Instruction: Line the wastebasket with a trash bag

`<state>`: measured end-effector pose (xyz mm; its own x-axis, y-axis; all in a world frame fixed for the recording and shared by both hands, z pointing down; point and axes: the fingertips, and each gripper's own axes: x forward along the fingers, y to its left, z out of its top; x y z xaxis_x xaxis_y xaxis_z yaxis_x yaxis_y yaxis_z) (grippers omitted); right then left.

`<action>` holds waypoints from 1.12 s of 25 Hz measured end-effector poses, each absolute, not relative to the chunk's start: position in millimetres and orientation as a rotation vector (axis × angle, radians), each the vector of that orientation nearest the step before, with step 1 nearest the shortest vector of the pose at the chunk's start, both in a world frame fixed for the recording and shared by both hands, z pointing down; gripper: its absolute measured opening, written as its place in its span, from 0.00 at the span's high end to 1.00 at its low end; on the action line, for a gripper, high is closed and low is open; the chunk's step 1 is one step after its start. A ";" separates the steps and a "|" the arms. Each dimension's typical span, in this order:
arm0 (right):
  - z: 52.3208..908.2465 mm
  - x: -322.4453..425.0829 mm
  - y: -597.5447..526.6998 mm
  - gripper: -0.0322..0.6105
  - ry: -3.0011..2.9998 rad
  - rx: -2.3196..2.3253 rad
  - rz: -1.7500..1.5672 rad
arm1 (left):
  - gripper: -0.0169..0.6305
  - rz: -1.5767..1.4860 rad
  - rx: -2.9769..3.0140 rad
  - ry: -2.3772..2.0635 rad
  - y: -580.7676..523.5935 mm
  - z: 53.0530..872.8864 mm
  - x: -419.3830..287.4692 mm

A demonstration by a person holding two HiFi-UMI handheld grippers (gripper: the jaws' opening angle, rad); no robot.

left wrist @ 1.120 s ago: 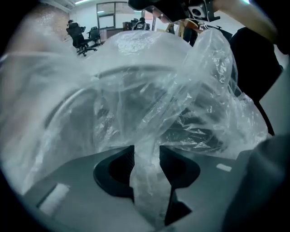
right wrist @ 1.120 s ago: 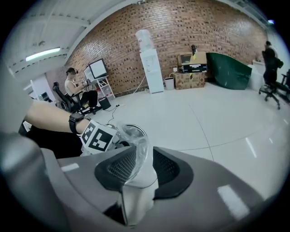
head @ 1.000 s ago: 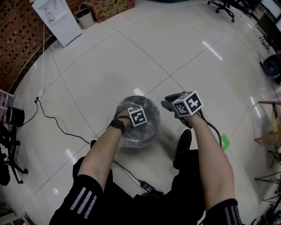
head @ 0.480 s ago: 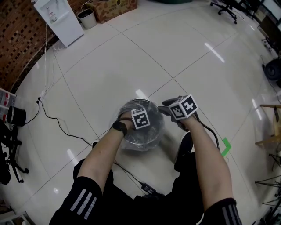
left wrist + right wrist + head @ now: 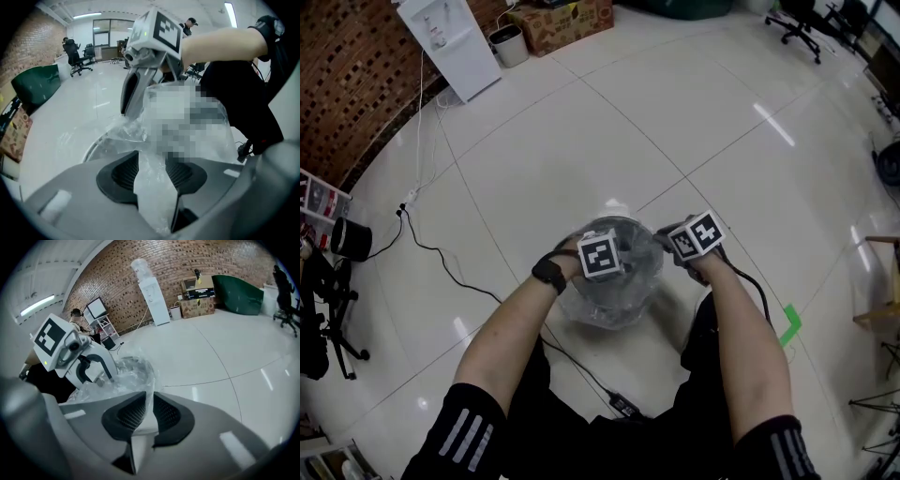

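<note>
A round wastebasket [image 5: 617,305] stands on the floor between my feet, wrapped in a clear trash bag [image 5: 630,277]. My left gripper [image 5: 605,272] hangs over the basket's mouth, shut on a thick bunch of the bag [image 5: 154,187] that is pulled upward. At the basket's right rim is my right gripper [image 5: 667,242]. Its jaws have just been closing and now pinch a thin fold of the bag [image 5: 150,380]. In the left gripper view the right gripper [image 5: 136,93] reaches into the film. The left gripper [image 5: 84,366] shows beside the crumpled bag in the right gripper view.
A black cable [image 5: 441,258] trails over the white tiles to the basket's left. A water dispenser [image 5: 450,42], a small bin [image 5: 508,45] and a cardboard box [image 5: 567,17] stand by the brick wall. Green tape [image 5: 789,326] marks the floor at the right.
The left gripper has risen, lifting the bag above the basket. The right gripper has come down and left to the basket's rim and closed on the film.
</note>
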<state>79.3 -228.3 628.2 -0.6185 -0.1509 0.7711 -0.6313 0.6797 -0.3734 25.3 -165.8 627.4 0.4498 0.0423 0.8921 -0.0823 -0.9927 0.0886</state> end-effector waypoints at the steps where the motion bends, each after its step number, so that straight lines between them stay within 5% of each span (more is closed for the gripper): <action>1: 628.5 79.6 -228.0 0.89 -2.156 0.601 0.832 | 0.71 1.568 2.575 -0.035 -164.3 623.3 25.0; 7: 621.9 83.0 -238.7 0.94 -2.162 0.676 0.790 | 0.71 1.533 2.631 -0.014 -166.5 593.9 9.7; 13: 631.8 100.2 -250.6 0.94 -2.139 0.760 0.802 | 0.75 1.309 2.615 -0.502 -248.5 562.2 -51.6; 21: 643.0 104.0 -257.3 0.94 -2.123 0.780 0.811 | 0.76 1.103 2.328 -0.533 -250.1 608.7 -103.7; 24: 646.8 105.1 -260.2 0.94 -2.126 0.790 0.816 | 0.96 1.109 2.335 -0.544 -252.6 613.6 -102.4; 28: 652.1 110.2 -264.6 0.94 -2.124 0.804 0.803 | 0.98 1.144 2.342 -0.614 -264.5 614.9 -106.1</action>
